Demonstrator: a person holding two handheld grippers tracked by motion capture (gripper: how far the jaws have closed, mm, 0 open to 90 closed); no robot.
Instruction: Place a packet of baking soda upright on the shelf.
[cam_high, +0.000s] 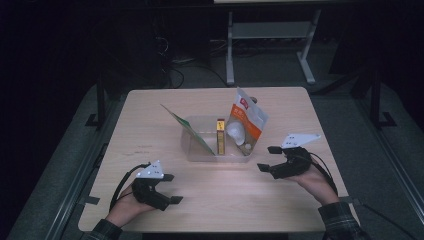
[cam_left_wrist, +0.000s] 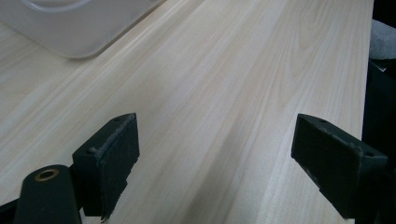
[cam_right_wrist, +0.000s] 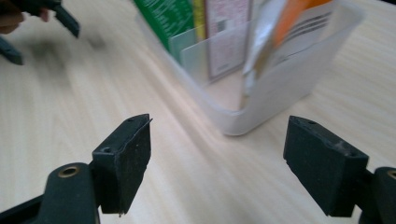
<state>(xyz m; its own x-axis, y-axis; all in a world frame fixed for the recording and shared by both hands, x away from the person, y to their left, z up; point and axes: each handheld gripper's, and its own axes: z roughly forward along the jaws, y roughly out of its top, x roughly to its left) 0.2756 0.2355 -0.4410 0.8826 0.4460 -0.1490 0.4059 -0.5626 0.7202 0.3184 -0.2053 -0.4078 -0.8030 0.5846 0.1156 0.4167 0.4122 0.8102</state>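
I am bringing the right hand-held gripper (cam_high: 266, 158) in toward the near right corner of the clear plastic bin (cam_high: 218, 154), its jaws standing wide with nothing between them, and the left hand-held gripper (cam_high: 171, 188) is resting near the front left of the bin, jaws likewise spread and empty over bare wood. The bin is sitting at the middle of the pale wooden worktop (cam_high: 150, 130), and everything else I place from it: a green card or flat packet (cam_high: 189, 131) is leaning out over its left wall, a narrow yellow box (cam_high: 220, 136) is standing upright inside near the middle, and a white-and-orange pouch (cam_high: 248, 121) is rising from its right end. In the right gripper view the bin's rounded corner (cam_right_wrist: 233, 122) is lying just ahead between the jaws, with the pouch (cam_right_wrist: 275, 28) directly behind that wall. To do this reach well, I judge I should be keeping the jaws wide, lifting over the rim rather than nudging the light bin, and closing on the pouch's upper edge; steadying the bin with the left gripper may help. Beyond the bin the room is dark, with grey floor and a metal table frame (cam_high: 270, 45) behind.
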